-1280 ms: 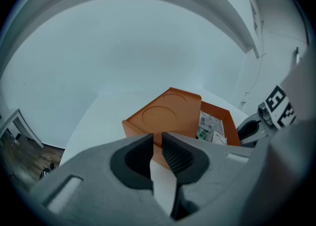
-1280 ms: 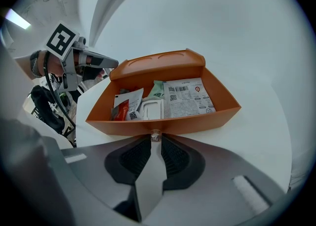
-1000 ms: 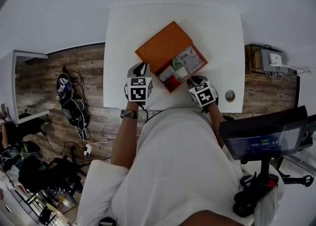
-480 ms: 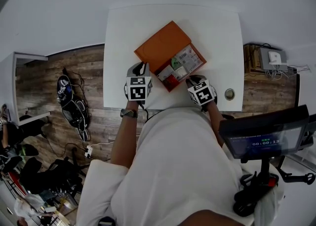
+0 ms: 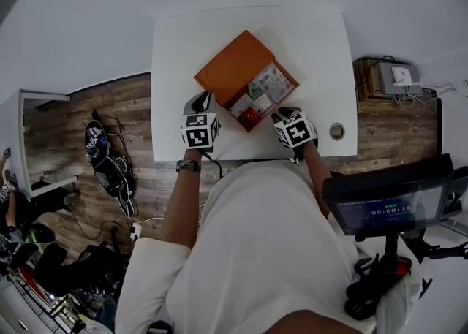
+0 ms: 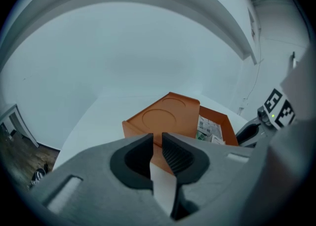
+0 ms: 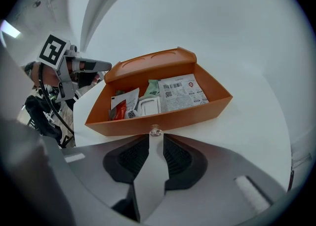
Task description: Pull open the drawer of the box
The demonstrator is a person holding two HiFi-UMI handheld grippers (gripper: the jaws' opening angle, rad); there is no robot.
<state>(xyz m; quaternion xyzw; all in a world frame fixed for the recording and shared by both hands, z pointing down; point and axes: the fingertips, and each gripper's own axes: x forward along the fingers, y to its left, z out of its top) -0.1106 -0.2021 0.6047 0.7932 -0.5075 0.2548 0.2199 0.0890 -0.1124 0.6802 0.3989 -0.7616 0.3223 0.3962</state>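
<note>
An orange box lies askew on the white table, its drawer pulled out toward me. Paper packets and a white card lie in the drawer. A small clear knob on the drawer's front wall sits right at the tips of my right gripper. Its jaws are opening and the pads stand a little off the knob. My left gripper hovers by the box's near left corner, jaws slightly apart with only table showing between them.
The table's near edge runs just under both grippers. A round cable hole lies to the right of my right gripper. A screen stands at the lower right, beyond the table. Wooden floor with bags lies to the left.
The box, the drawer and both grippers keep their places relative to one another. Only the head view has shifted slightly.
</note>
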